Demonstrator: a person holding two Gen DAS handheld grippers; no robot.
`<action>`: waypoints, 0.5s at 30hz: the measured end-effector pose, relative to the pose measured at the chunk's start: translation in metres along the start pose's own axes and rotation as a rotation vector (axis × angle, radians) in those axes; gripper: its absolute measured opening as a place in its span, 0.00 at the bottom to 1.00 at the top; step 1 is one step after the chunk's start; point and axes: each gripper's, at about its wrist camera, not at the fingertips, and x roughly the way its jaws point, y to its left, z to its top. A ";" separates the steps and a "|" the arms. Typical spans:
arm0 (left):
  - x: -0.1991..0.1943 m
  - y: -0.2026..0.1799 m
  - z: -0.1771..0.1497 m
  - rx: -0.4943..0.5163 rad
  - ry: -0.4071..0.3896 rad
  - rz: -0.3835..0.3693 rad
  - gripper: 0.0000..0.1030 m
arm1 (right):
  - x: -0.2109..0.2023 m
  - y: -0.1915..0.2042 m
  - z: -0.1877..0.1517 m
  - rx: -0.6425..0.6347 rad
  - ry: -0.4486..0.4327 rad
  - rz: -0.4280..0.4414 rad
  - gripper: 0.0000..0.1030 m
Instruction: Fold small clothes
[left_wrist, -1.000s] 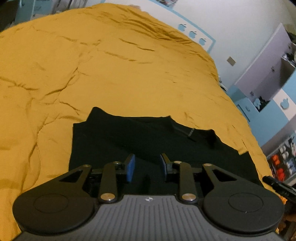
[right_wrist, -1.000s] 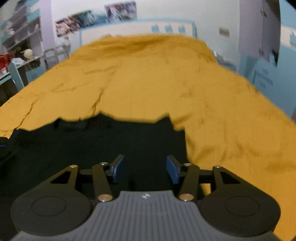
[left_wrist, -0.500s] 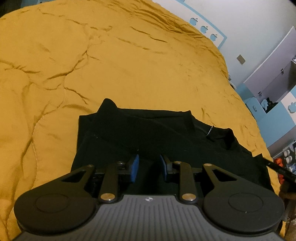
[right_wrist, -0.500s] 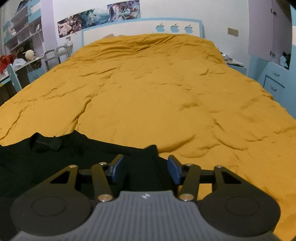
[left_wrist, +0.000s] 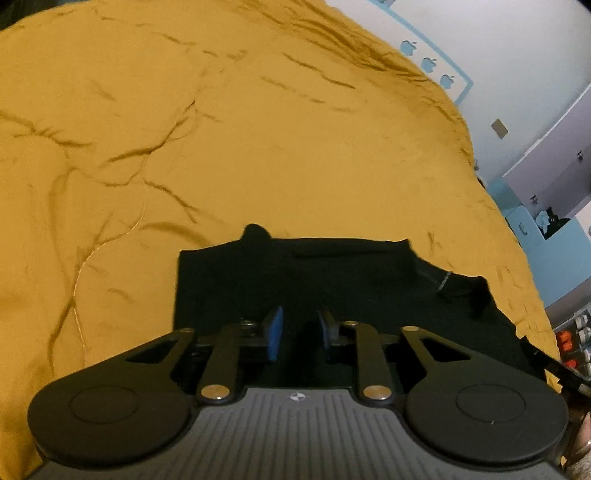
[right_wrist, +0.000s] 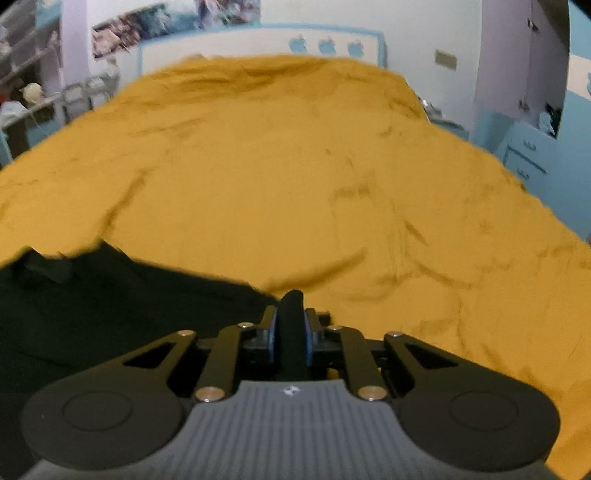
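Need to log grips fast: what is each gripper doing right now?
Left gripper: jaws just closing, still apart over the black garment.
Right gripper: just closed, pinching a fold of it.

Both cameras sat just behind their own fingers and looked forward and downward along them, low over a bed. The left wrist view hung over the near left part of the black garment (left_wrist: 332, 280) and faced diagonally across the yellow duvet (left_wrist: 221, 147) toward the headboard (left_wrist: 428, 62) at upper right. The right wrist view sat by the garment's right edge, facing straight up the bed. Both shared much — garment, duvet, the apple-marked headboard and the cupboards (right_wrist: 524, 66) on the right.
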 end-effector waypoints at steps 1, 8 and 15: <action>0.001 0.003 0.001 -0.013 0.002 0.001 0.16 | 0.002 -0.002 -0.001 0.017 -0.003 0.000 0.12; -0.034 -0.013 -0.006 0.018 -0.037 -0.064 0.25 | -0.053 0.007 0.007 0.058 -0.121 0.037 0.32; -0.099 -0.048 -0.072 0.113 -0.042 -0.139 0.33 | -0.150 0.041 -0.051 0.024 -0.023 0.275 0.35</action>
